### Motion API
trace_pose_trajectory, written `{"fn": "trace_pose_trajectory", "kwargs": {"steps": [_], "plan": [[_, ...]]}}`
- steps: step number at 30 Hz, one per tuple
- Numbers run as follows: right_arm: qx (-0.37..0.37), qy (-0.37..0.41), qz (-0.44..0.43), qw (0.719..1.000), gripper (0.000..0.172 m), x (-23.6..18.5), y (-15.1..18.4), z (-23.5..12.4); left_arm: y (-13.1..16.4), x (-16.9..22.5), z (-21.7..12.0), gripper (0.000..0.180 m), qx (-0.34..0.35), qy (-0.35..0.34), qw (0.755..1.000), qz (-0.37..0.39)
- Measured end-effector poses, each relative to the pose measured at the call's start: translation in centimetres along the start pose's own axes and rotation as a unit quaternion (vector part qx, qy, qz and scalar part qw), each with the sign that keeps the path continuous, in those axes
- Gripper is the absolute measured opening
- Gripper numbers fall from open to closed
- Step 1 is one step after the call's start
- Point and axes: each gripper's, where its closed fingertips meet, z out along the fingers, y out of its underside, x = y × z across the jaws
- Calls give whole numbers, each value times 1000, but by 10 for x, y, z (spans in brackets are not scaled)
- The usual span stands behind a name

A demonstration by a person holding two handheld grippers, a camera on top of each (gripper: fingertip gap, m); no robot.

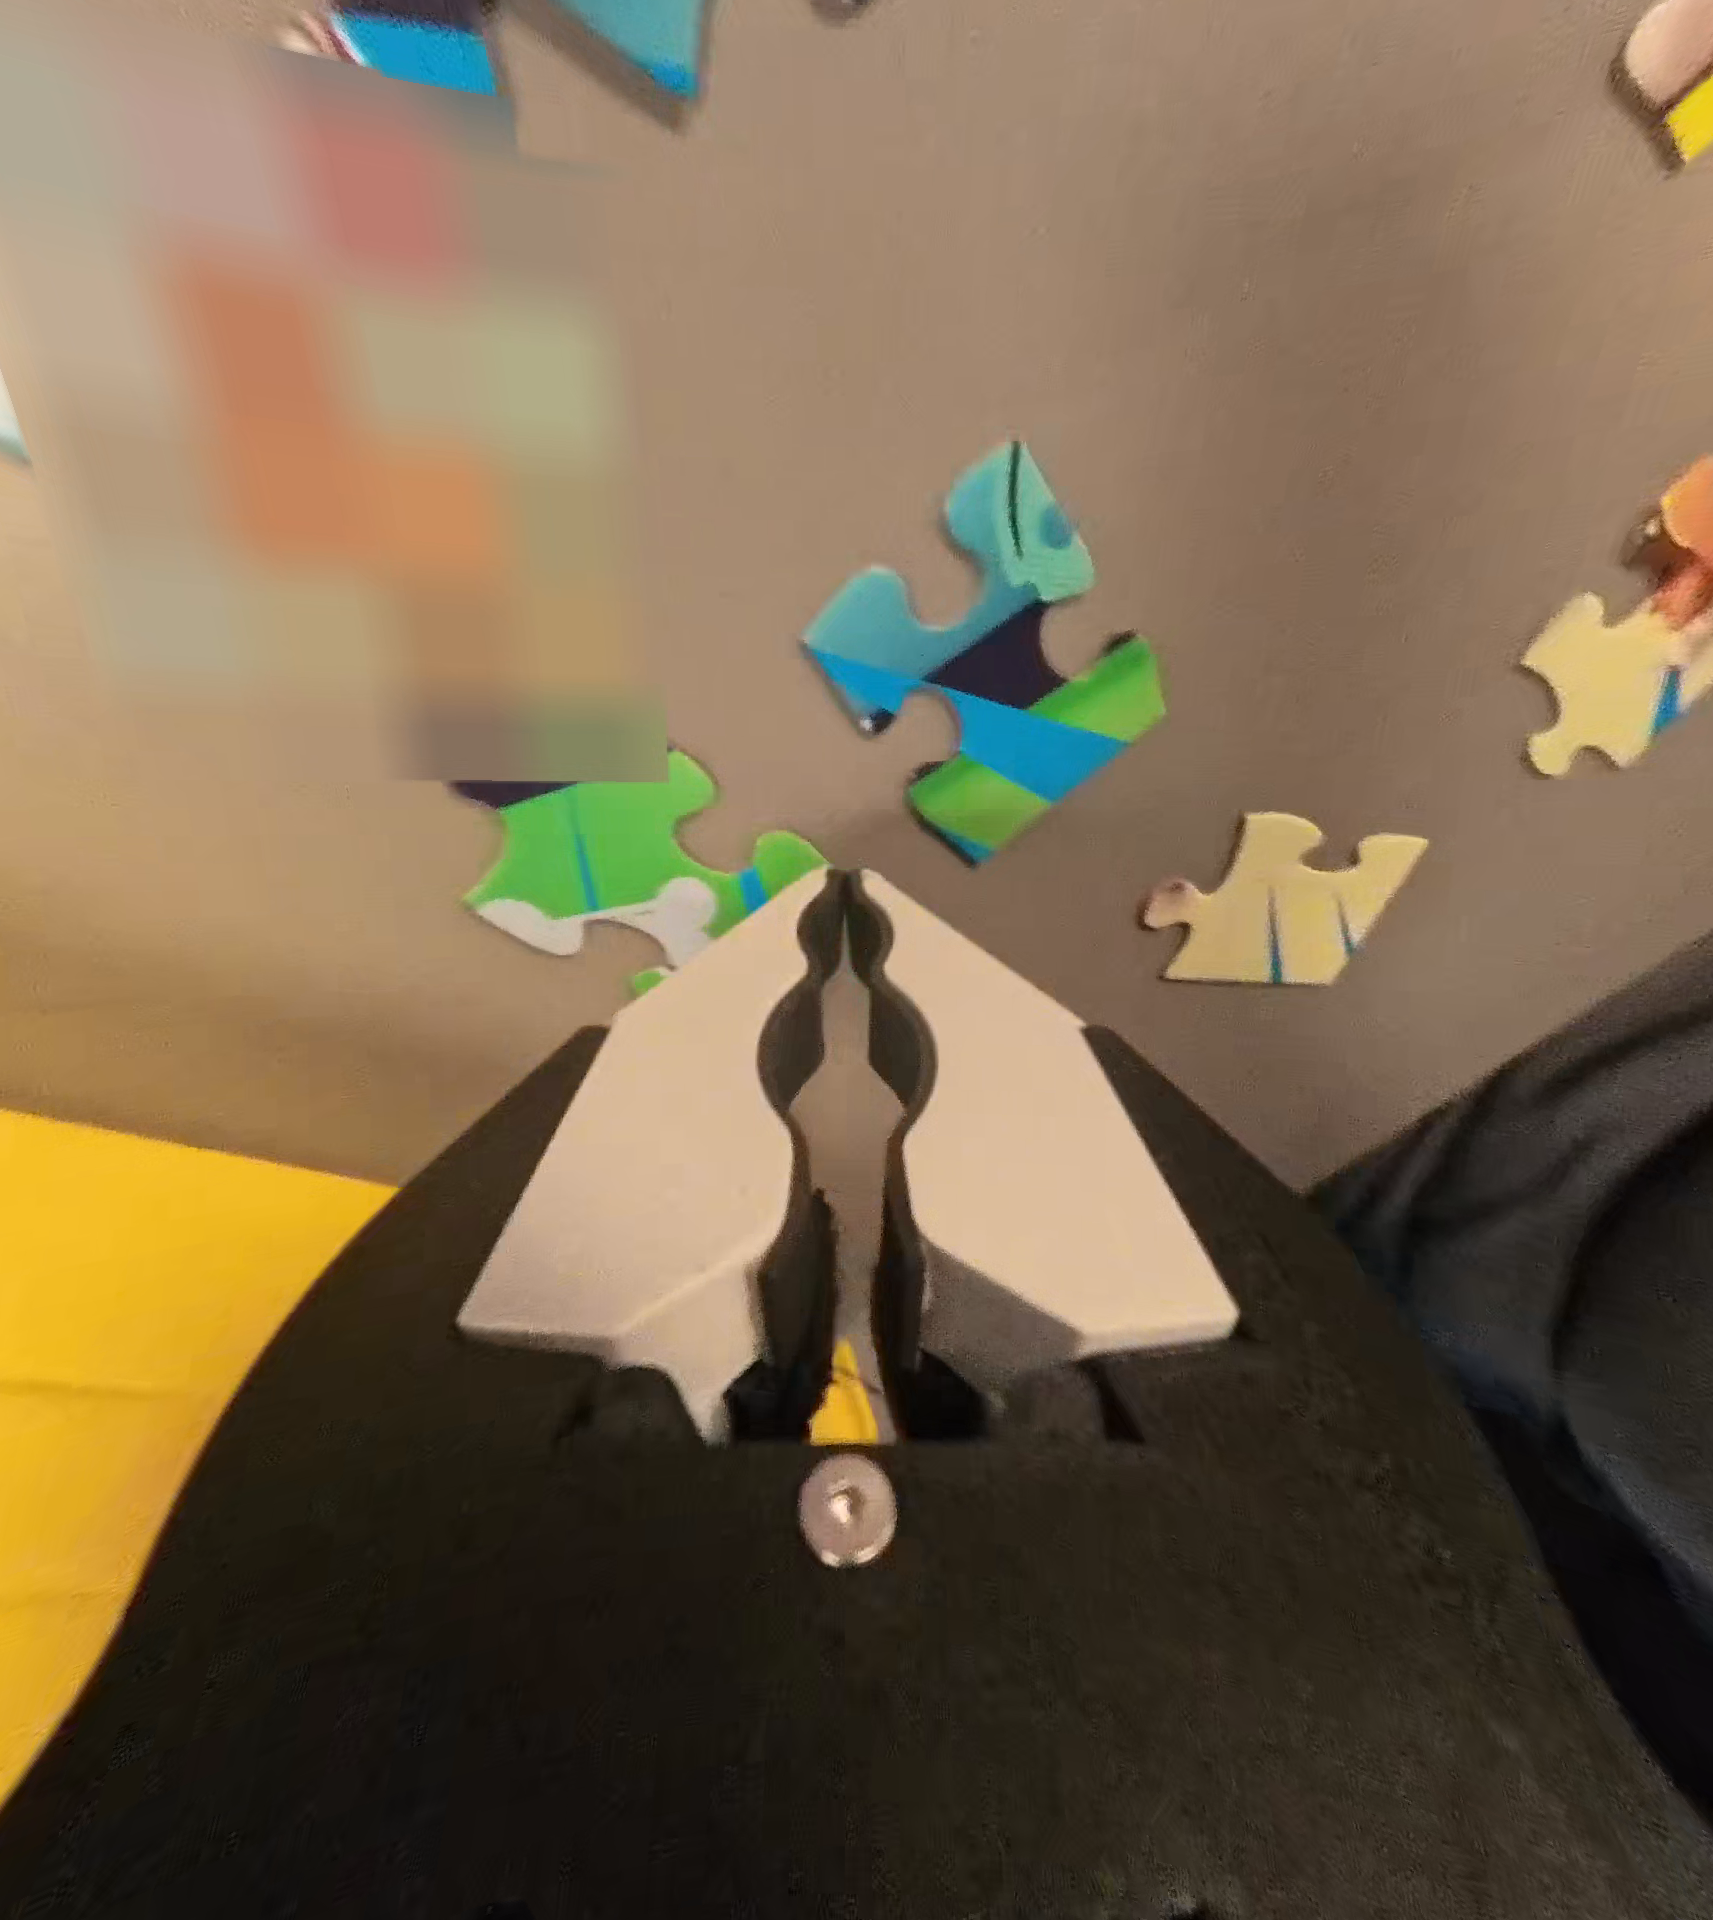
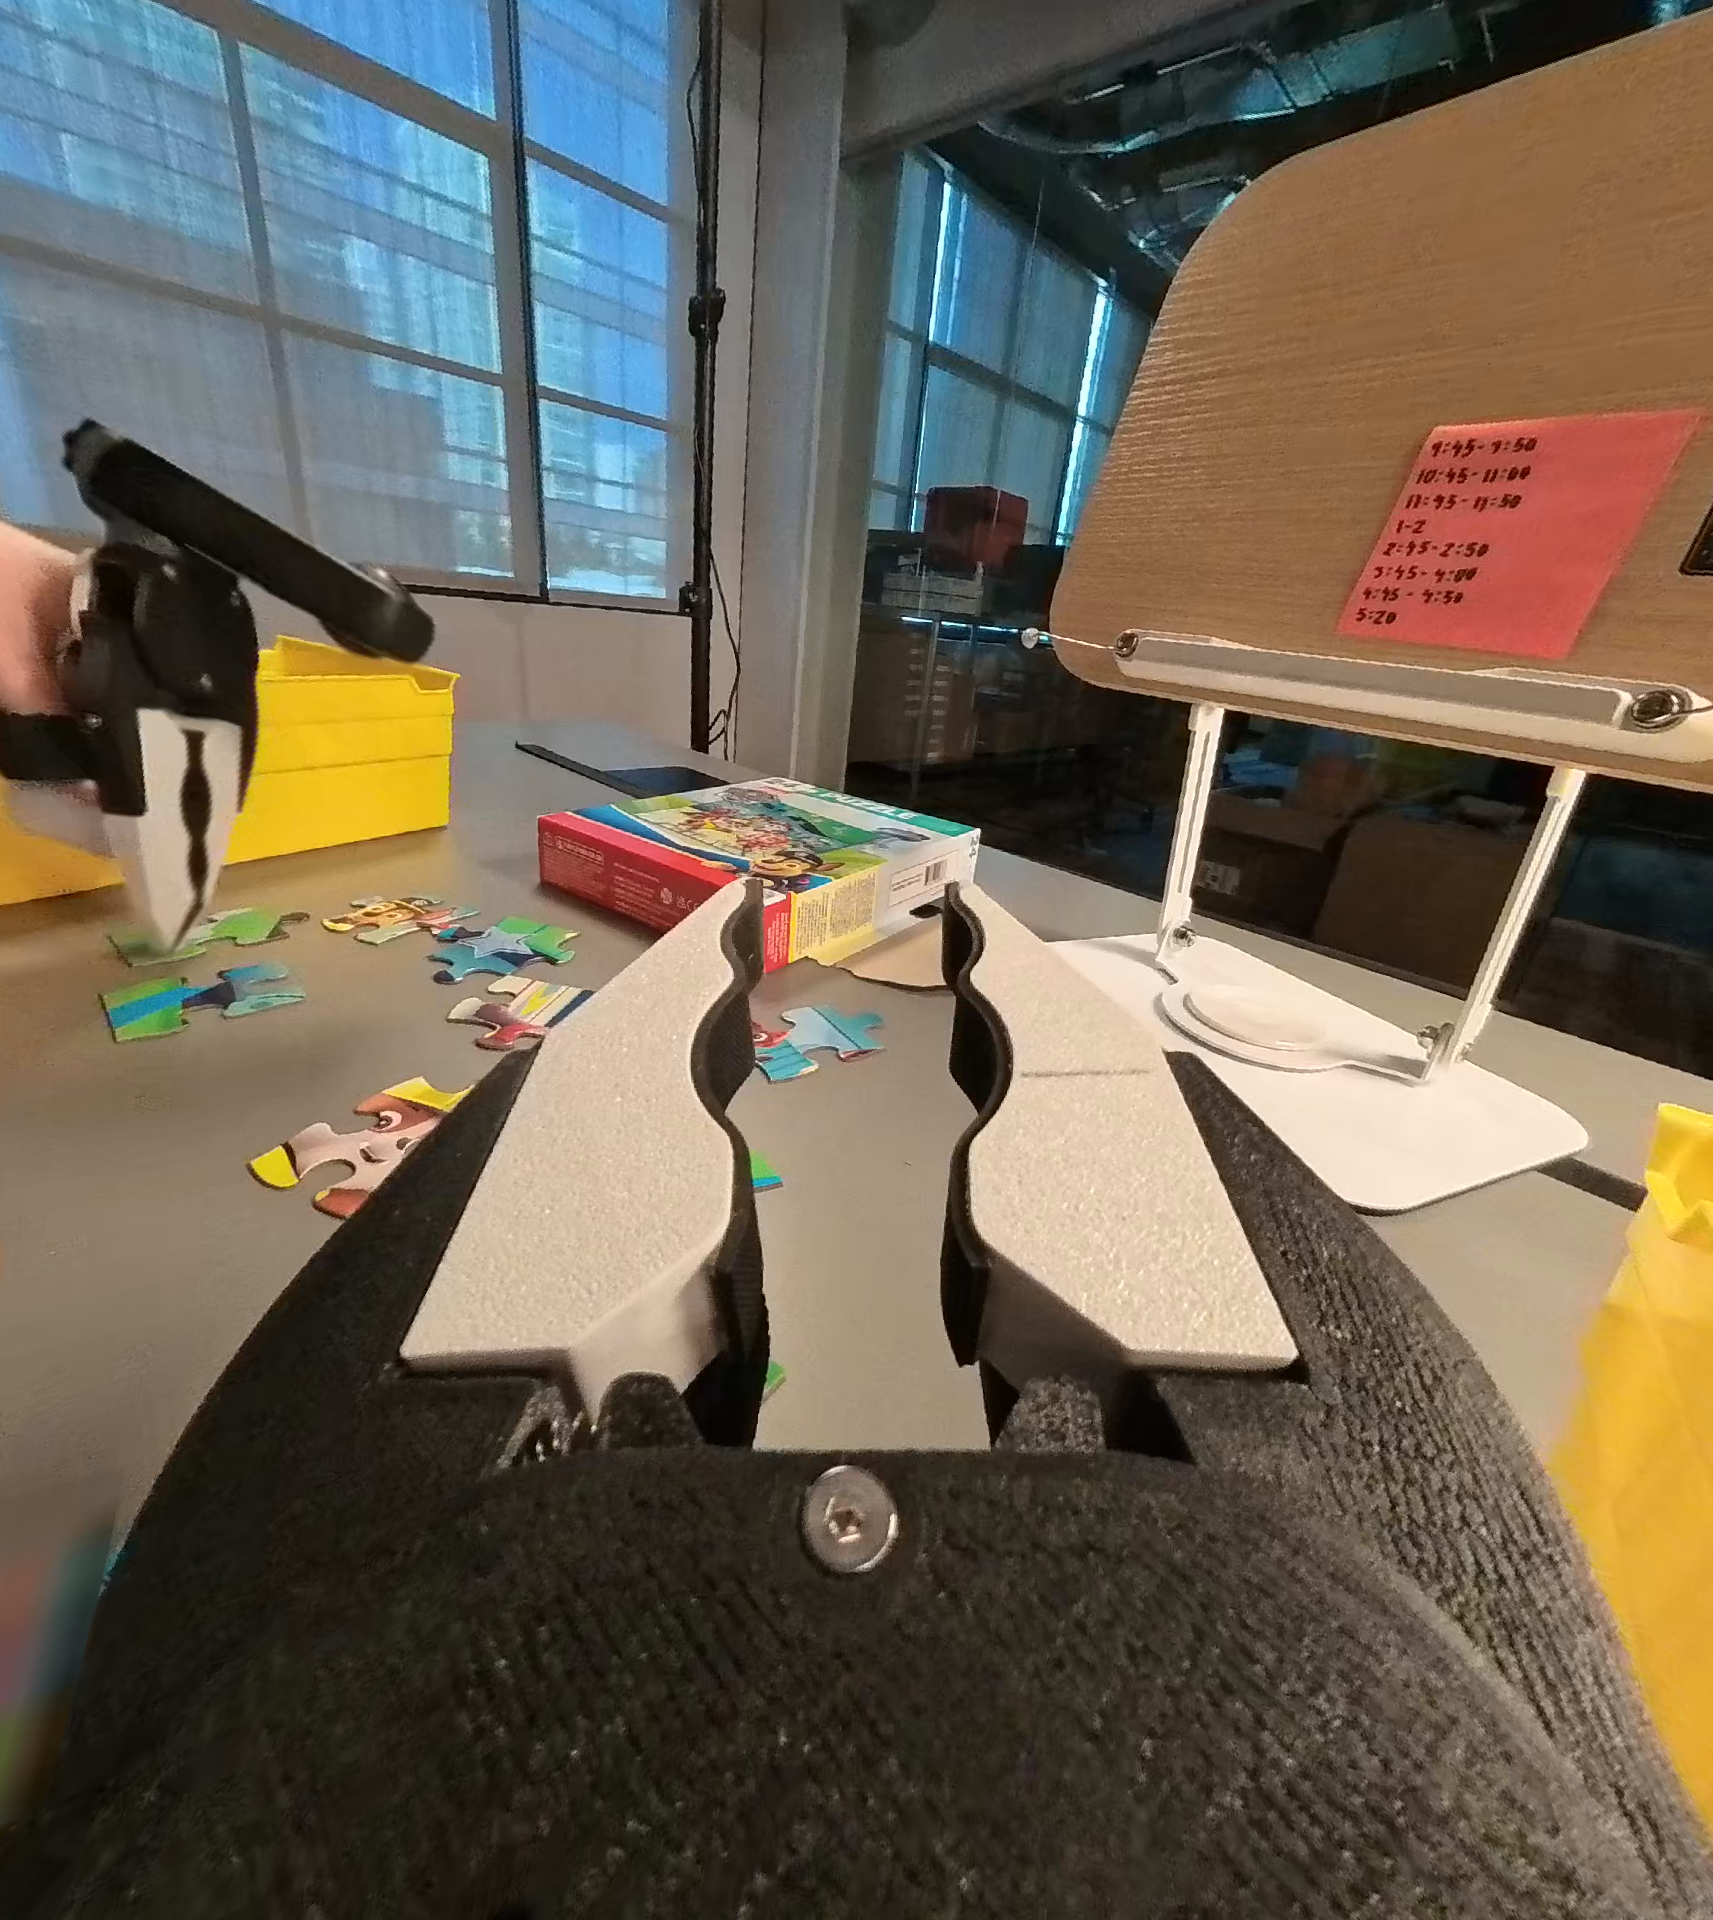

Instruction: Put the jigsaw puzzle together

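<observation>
The right gripper (image 2: 852,899) hovers above the grey worktop (image 2: 156,1195) with its jaws parted and nothing between them. Just beyond its tips lie a blue puzzle piece (image 2: 826,1034) and a colourful puzzle box (image 2: 727,852). Farther left, the left gripper (image 1: 847,878) is clenched, fingertips together, its tip down at the edge of a green puzzle piece (image 1: 592,862) lying flat on the worktop; no piece is seen between the pads. A blue-and-green piece (image 1: 987,665) lies just beyond, and stacked yellow bins (image 2: 353,748) stand behind.
</observation>
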Motion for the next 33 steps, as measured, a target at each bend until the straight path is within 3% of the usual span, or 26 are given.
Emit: {"fn": "trace_pose_trajectory", "kwargs": {"steps": [2, 3, 5, 6, 9, 15, 19, 28, 33], "plan": [[0, 0, 1, 1000, 32, 0, 0, 0, -10, -14, -8, 7, 43, -52, 997, 37], [0, -1, 2, 1000, 32, 0, 0, 0, -12, -16, -11, 25, 54, -73, 992, 83], [-1, -2, 4, 1000, 32, 0, 1, 1, -12, -20, -16, 80, 53, -131, 974, 176], [-2, -2, 5, 1000, 32, 0, 1, 1, -11, -25, -19, 88, 43, -165, 962, 213], [-2, -2, 5, 1000, 32, 0, 1, 1, -3, -23, -16, 85, -3, -163, 945, 284], [-3, -2, 6, 1000, 32, 0, 1, 1, 5, -30, -10, 70, -56, -118, 949, 287], [-4, -3, 8, 1000, 32, 1, 2, 1, 10, -39, -5, 71, -87, -136, 944, 288], [-7, -3, 11, 1000, 33, 1, 3, 2, 12, -32, -2, 58, -79, -167, 931, 316], [-8, -4, 9, 1000, 33, 0, 3, 2, 11, -19, -5, 58, -28, -174, 932, 318]]}}
